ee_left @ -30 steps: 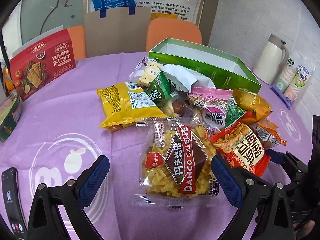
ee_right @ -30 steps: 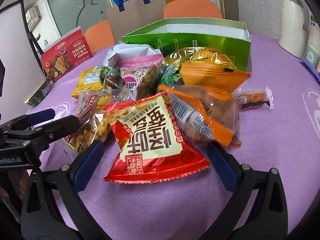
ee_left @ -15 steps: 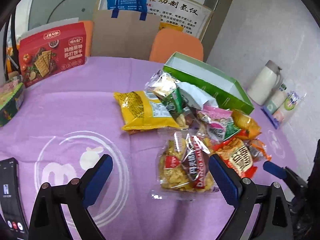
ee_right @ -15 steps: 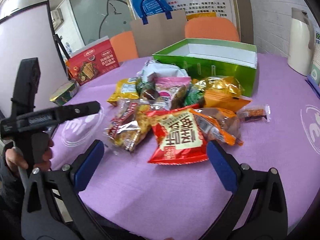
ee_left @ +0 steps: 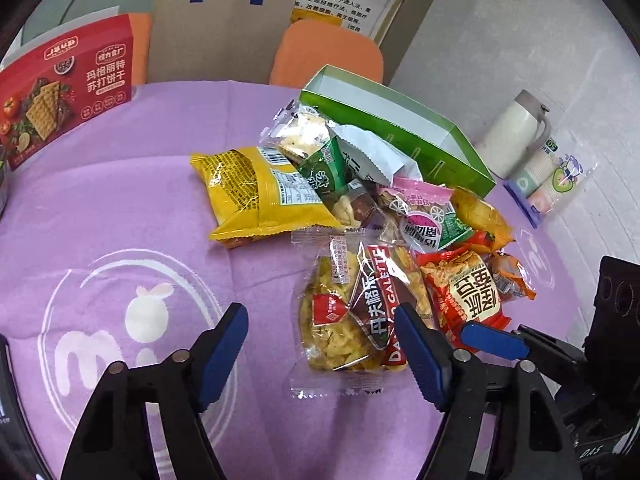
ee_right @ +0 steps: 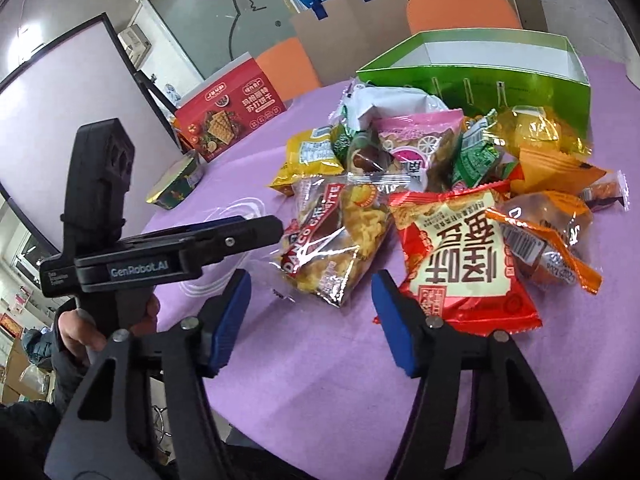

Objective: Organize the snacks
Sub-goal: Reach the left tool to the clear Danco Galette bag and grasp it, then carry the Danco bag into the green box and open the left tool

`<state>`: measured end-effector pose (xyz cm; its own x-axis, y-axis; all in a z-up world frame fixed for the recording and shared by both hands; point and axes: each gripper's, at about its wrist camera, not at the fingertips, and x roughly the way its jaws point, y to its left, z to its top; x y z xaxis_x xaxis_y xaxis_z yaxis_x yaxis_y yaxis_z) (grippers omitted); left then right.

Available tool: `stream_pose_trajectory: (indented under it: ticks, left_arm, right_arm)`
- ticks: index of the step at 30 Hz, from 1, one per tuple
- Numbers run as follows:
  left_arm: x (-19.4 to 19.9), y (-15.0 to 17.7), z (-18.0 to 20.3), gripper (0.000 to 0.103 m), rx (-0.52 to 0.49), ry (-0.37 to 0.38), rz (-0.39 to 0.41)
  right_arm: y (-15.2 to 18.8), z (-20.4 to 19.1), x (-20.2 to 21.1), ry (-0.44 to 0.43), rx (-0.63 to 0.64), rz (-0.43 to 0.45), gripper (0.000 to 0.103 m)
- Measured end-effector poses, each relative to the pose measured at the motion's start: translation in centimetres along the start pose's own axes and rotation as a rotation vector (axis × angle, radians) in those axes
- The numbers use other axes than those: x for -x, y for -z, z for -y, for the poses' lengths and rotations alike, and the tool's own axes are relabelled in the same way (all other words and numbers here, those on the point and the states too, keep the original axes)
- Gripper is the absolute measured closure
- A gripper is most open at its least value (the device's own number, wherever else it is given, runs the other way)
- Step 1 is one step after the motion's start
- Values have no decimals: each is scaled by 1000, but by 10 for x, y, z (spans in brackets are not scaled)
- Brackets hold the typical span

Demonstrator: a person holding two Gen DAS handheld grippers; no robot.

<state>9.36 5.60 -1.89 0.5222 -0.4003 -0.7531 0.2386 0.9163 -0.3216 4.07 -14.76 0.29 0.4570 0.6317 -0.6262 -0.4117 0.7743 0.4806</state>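
A heap of snack packs lies on the purple cloth in front of an open green box (ee_left: 400, 120) (ee_right: 480, 64). Nearest is a clear Danco Galette pack (ee_left: 352, 312) (ee_right: 336, 236), with a red bag (ee_left: 464, 292) (ee_right: 464, 256) on its right and a yellow bag (ee_left: 264, 196) (ee_right: 308, 156) behind. My left gripper (ee_left: 320, 344) is open just short of the clear pack, and its right finger overlaps the pack's near corner. My right gripper (ee_right: 312, 316) is open, low over the cloth before the clear pack and the red bag. Neither holds anything.
A red cracker box (ee_left: 64, 80) (ee_right: 228, 116) stands at the back left, with a green tin (ee_right: 176, 184) nearby. A white jug (ee_left: 516, 136) and a wipes pack (ee_left: 552, 176) sit at the right. Behind the table are a paper bag (ee_left: 216, 32) and orange chairs. A hand (ee_right: 80, 328) holds the left gripper.
Both grippers drew back and up from the heap, so more of the table shows. The jaws of both have narrowed but remain apart. The snacks have not moved.
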Motion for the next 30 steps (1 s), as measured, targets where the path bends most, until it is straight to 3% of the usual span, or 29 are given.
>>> stream_pose_trajectory:
  ticks: [5, 10, 12, 13, 15, 18, 22, 26, 30]
  left_arm:
    - [-21, -7, -1, 33, -2, 33, -87]
    - [-35, -10, -2, 33, 5, 96, -131]
    - [-36, -11, 0, 39, -4, 90, -117]
    - [-35, -10, 0, 50, 5, 112, -123]
    - [-31, -9, 3, 55, 18, 107, -124]
    - [-15, -1, 11, 58, 6, 83, -104]
    - [23, -4, 29, 60, -30, 66, -21]
    - [49, -33, 48, 60, -63, 83, 76]
    - [47, -76, 67, 60, -55, 131, 137]
  right_arm:
    - [-3, 8, -18, 32, -28, -30, 48]
    - [-10, 14, -28, 48, -22, -27, 48]
    - [-11, 16, -34, 41, -24, -37, 52]
    - [-11, 16, -36, 48, -18, -41, 56]
    - [-10, 14, -34, 62, -18, -43, 64]
    - [-5, 12, -23, 42, -27, -40, 66]
    - [-8, -6, 7, 27, 30, 35, 66]
    - [-33, -14, 38, 45, 101, 147, 67]
    - [-65, -1, 58, 89, 112, 240, 67]
